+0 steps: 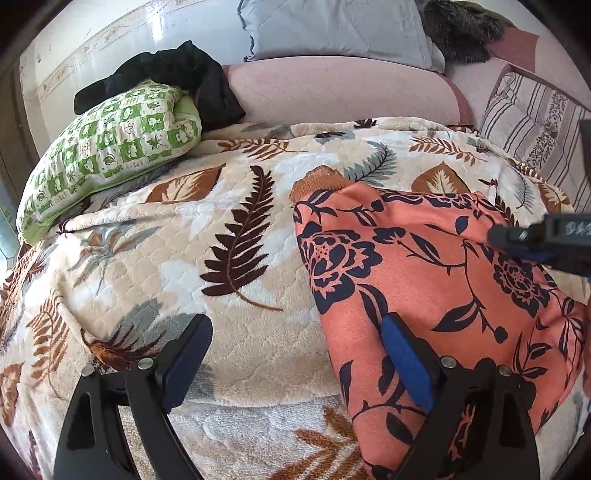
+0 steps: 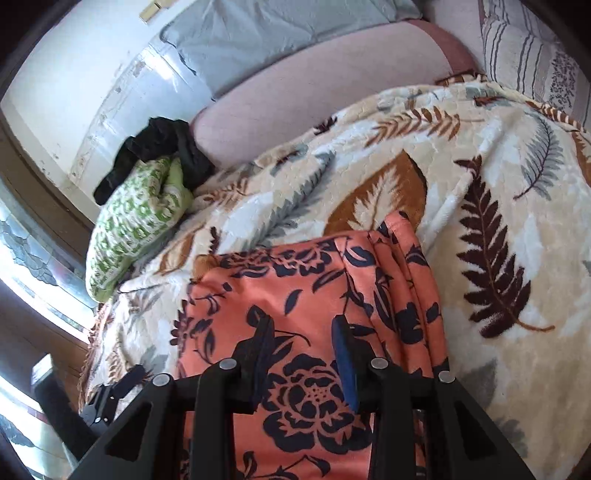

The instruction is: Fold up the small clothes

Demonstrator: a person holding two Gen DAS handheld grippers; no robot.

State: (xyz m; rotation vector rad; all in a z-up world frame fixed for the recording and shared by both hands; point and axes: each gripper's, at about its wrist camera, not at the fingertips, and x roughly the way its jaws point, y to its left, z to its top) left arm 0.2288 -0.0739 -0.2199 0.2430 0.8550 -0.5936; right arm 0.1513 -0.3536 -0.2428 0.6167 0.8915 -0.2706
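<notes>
An orange garment with a dark blue flower print (image 1: 424, 280) lies folded on the leaf-patterned blanket (image 1: 236, 266). My left gripper (image 1: 295, 321) is open wide just above the bed. Its right finger (image 1: 402, 354) hangs over the garment's left edge, and its left finger is over bare blanket. My right gripper (image 2: 303, 341) hovers low over the middle of the garment (image 2: 295, 295). Its jaws stand a narrow gap apart, and the cloth shows flat between them. The right gripper's tip (image 1: 496, 238) also shows at the right edge of the left wrist view, over the garment.
At the far left a green-and-white pillow (image 1: 110, 155) lies with a black garment (image 1: 177, 74) behind it. A pink bolster (image 1: 332, 88), a grey pillow (image 1: 332, 29) and a striped pillow (image 1: 528, 122) line the back. The bed's edge drops away at the left (image 2: 92, 332).
</notes>
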